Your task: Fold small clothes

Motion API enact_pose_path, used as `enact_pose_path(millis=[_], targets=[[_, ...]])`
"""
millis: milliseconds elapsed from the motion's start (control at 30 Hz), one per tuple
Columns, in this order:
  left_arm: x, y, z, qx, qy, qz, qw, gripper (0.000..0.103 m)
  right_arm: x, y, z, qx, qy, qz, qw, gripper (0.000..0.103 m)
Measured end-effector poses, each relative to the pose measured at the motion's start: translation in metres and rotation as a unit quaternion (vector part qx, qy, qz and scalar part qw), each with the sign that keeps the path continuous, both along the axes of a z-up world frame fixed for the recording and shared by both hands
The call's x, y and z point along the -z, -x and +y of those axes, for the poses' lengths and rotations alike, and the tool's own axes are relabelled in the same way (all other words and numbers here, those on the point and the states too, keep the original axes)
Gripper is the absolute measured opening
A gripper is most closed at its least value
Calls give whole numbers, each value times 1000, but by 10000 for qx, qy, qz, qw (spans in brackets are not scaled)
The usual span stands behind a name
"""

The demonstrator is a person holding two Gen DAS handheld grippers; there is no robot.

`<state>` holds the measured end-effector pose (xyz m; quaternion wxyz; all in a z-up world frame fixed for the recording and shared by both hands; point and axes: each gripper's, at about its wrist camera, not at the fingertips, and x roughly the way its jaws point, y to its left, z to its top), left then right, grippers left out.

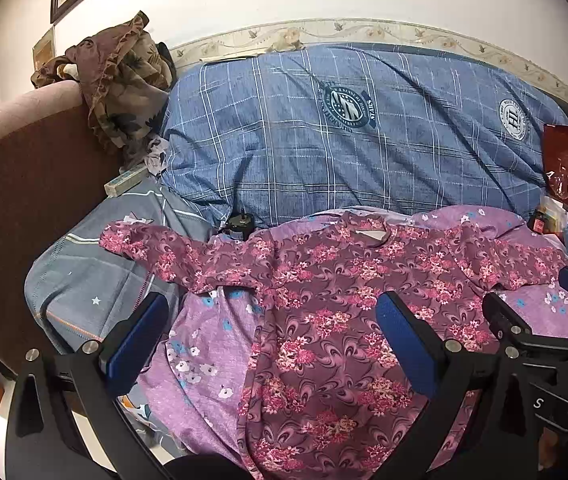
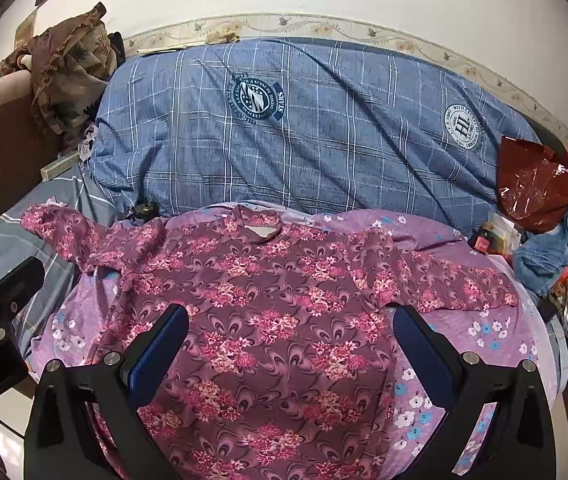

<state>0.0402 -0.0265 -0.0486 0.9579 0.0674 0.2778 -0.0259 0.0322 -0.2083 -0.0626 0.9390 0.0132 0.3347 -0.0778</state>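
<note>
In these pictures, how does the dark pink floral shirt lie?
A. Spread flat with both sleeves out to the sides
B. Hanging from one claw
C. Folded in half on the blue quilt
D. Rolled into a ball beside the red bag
A: the floral shirt lies spread out on the lilac flowered cloth, neck toward the blue quilt, one sleeve reaching out to each side, and neither open claw grips it.

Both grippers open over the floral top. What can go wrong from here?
1. The floral top lies on a loose lilac floral sheet; a pinch may catch both layers.
2. The left sleeve is bunched and hangs off the sheet, so a fold may go crooked.
3. The left gripper and right gripper sit close; they could collide.
</note>
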Motion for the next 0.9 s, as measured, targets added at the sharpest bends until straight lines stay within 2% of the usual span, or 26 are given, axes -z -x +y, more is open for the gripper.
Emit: enact_pose_path(millis=[900], targets=[[18, -20, -12, 99, -89, 295, 9995, 103, 22, -19, -9, 31, -106, 253, 9996, 103]])
